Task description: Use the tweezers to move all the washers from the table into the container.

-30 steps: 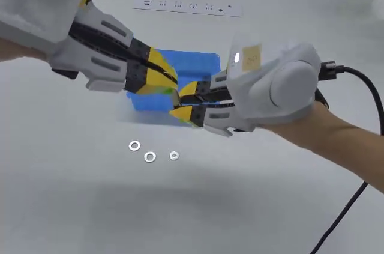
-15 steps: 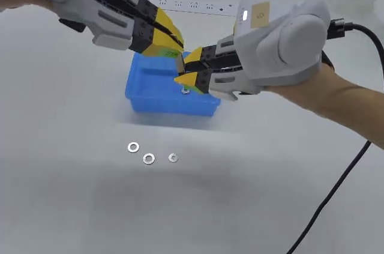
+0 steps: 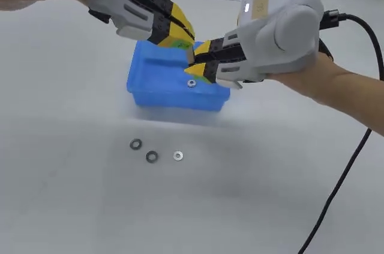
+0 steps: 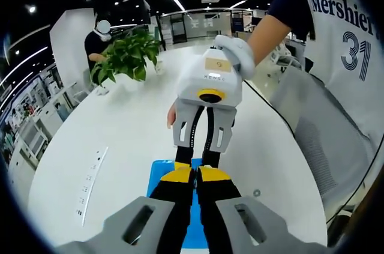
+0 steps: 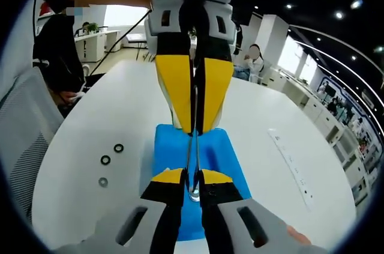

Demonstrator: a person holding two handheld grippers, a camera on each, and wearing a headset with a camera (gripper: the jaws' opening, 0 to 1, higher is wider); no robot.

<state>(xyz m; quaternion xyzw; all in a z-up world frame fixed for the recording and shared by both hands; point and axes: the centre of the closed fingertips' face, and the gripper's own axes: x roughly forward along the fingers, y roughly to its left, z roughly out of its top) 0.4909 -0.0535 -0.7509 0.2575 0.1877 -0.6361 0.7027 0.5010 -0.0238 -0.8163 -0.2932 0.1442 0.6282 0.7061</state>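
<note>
In the head view the left gripper (image 3: 182, 33) and right gripper (image 3: 194, 63) meet tip to tip over the blue container (image 3: 150, 89) on the desk (image 3: 72, 200). One washer (image 3: 191, 83) lies inside it. Three more washers (image 3: 152, 157) lie in a row on the desk, near its front wall.

In the left gripper view its jaws are pressed together above the container.

In the right gripper view the tweezers (image 5: 193, 116) run from the left jaws, clamped on them, down between the right jaws, which pinch them near the tip.

Metal tweezers (image 5: 192, 140), shiny metal washers (image 3: 151, 157), plastic container (image 3: 168, 95), matt table (image 3: 72, 200).
</note>
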